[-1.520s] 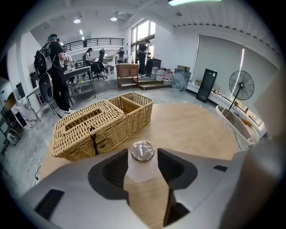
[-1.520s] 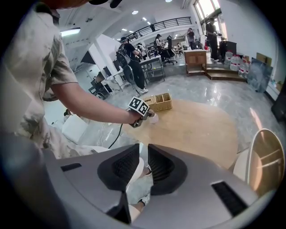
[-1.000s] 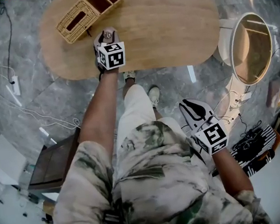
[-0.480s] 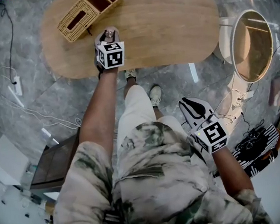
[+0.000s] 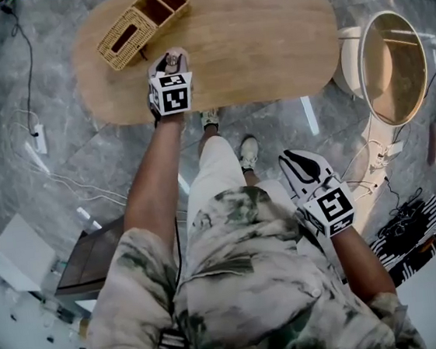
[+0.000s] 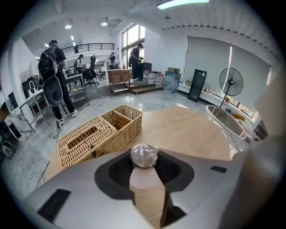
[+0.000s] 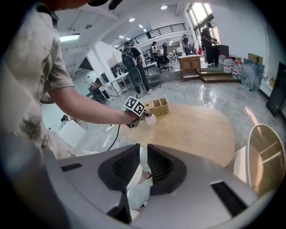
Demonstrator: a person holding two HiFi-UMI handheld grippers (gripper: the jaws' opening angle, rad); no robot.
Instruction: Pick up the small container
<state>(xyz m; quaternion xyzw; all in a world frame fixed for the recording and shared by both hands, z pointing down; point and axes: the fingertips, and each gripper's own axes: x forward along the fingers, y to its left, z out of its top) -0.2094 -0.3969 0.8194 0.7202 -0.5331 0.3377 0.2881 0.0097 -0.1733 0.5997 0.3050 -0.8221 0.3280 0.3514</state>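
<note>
The small container (image 6: pixel 144 154) is a clear round pot with a crinkled shiny top. It sits between the fingertips of my left gripper (image 6: pixel 144 158), whose pads press on its sides. In the head view that gripper (image 5: pixel 171 58) is over the near left part of the oval wooden table (image 5: pixel 265 39), with the small container (image 5: pixel 175 56) at its tip. In the right gripper view the small container (image 7: pixel 150 119) shows as a pale blob in front of the marker cube. My right gripper (image 5: pixel 302 169) hangs low beside the person's right leg, away from the table. Its jaws stand together on nothing (image 7: pixel 142 157).
A wicker basket (image 5: pixel 138 24) with a slotted lid and two open compartments stands at the table's far left, just beyond the left gripper. A round mirror-like stand (image 5: pixel 390 68) is right of the table. Cables (image 5: pixel 38 143) and bags lie on the marble floor. People stand far off.
The left gripper has edged slightly farther over the table, with the container still at its tip. The right gripper has barely moved.
</note>
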